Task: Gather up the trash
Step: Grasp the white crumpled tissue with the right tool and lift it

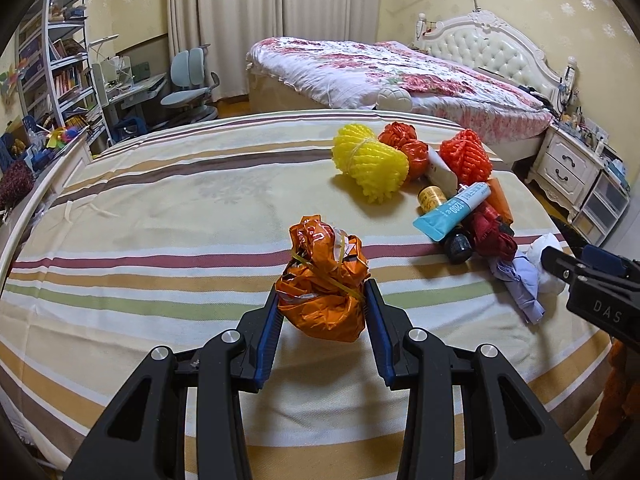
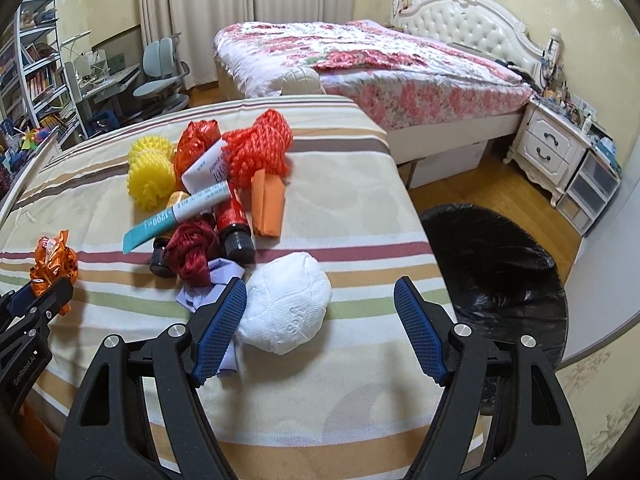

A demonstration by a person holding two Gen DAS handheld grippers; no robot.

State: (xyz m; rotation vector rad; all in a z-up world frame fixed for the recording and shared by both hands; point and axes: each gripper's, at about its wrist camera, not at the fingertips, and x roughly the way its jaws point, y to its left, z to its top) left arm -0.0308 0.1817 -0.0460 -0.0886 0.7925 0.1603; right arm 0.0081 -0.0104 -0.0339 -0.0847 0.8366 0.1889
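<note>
A crumpled orange plastic bag [image 1: 320,308] tied with a yellow band sits between the blue pads of my left gripper [image 1: 323,288], which is shut on it just above the striped cloth [image 1: 140,240]. The right wrist view shows the same bag [image 2: 54,260] in the left gripper [image 2: 44,292] at the far left. My right gripper [image 2: 320,284] is open over a white tissue ball [image 2: 284,308]; its left finger lies beside the ball, not pressing on it. A bin lined with a black bag [image 2: 500,272] stands on the floor to the right.
A pile of trash lies on the cloth: yellow foam net [image 2: 150,176], orange net [image 2: 258,148], blue tube [image 2: 176,212], dark red cloth [image 2: 194,248], lilac paper [image 2: 200,292]. Behind are a floral bed [image 2: 360,64] and a nightstand [image 2: 548,148].
</note>
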